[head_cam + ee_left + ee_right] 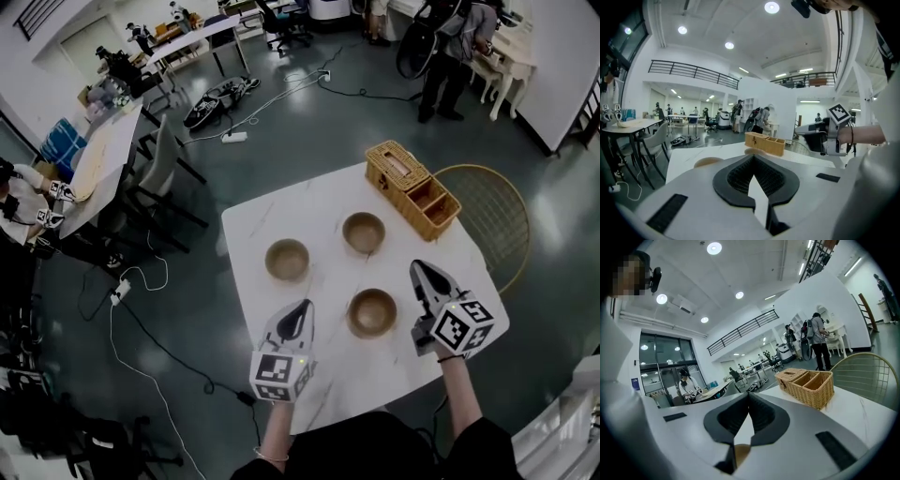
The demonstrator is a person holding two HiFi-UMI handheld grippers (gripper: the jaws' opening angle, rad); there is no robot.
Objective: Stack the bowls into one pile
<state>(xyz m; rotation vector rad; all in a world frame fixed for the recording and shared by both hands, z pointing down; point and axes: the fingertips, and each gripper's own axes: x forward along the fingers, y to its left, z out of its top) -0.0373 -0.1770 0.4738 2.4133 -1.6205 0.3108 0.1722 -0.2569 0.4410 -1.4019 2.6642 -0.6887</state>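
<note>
Stacking not begun: nearest bowl (pixel 372 312), left bowl (pixel 287 259), far bowl (pixel 364 232) sit apart. We hold left gripper (pixel 298 316) and right gripper (pixel 424 277) closed, empty, flanking the nearest. Next, presumably: open jaws, take a rim.

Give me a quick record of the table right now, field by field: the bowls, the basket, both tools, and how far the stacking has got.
table: white marble top
bowls: three wooden ones, all apart: left bowl, far bowl, near bowl
basket: wicker basket at the far right corner
left tool: shut, empty, left of the near bowl
right tool: shut, empty, right of the near bowl
stack: not started
</note>
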